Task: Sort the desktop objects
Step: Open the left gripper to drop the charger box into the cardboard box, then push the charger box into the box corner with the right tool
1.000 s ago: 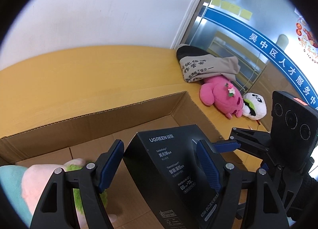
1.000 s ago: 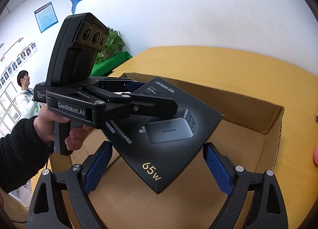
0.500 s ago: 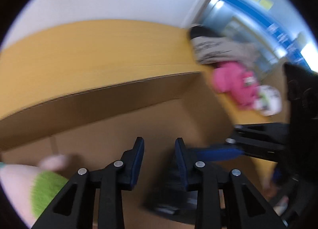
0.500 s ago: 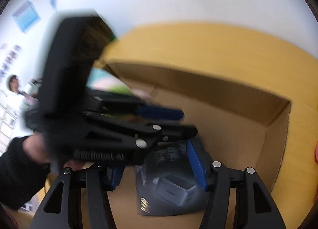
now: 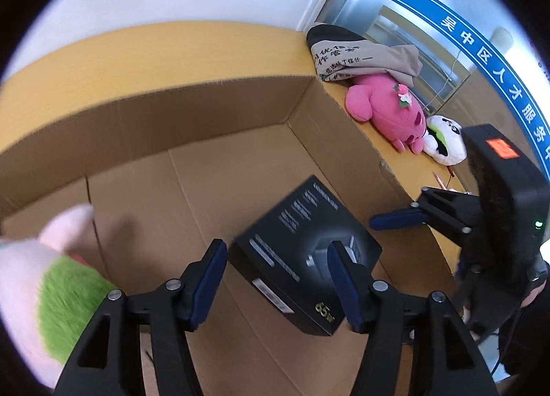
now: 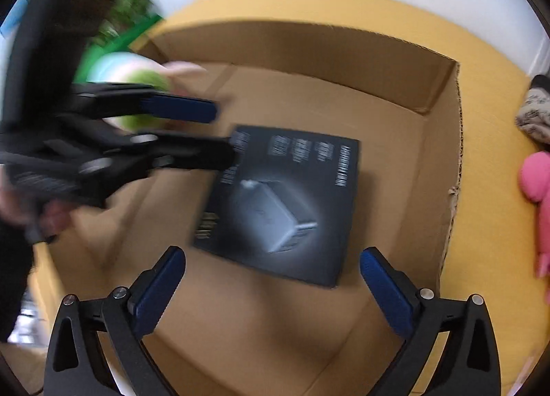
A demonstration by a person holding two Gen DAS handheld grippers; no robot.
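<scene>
Charger box is lying flat on the floor of the cardboard carton, face up, roughly in the middle and a bit toward the right wall. Nothing is holding it. The left gripper has its jaws spread with only air between the blue pads, hovering above the near-left corner of the box. The right gripper is spread wide too, over the box's near edge, gripping nothing.

Handling-wise I'd guess this one is easy: stiff retail packaging, flat and square, probably light to middling since there's just a charger inside. The finish looks smooth, so it could be a little slick under the pads. If it needs moving again, I'd pinch it across two opposite edges, or clamp one corner through the thickness, rather than squeeze the big flat face.

A soft pink and green plush sits in the carton's left end, apart from the box. Outside on the yellow table, past the right wall, there's a pink plush, a white panda toy touching it, and a folded grey cloth.
</scene>
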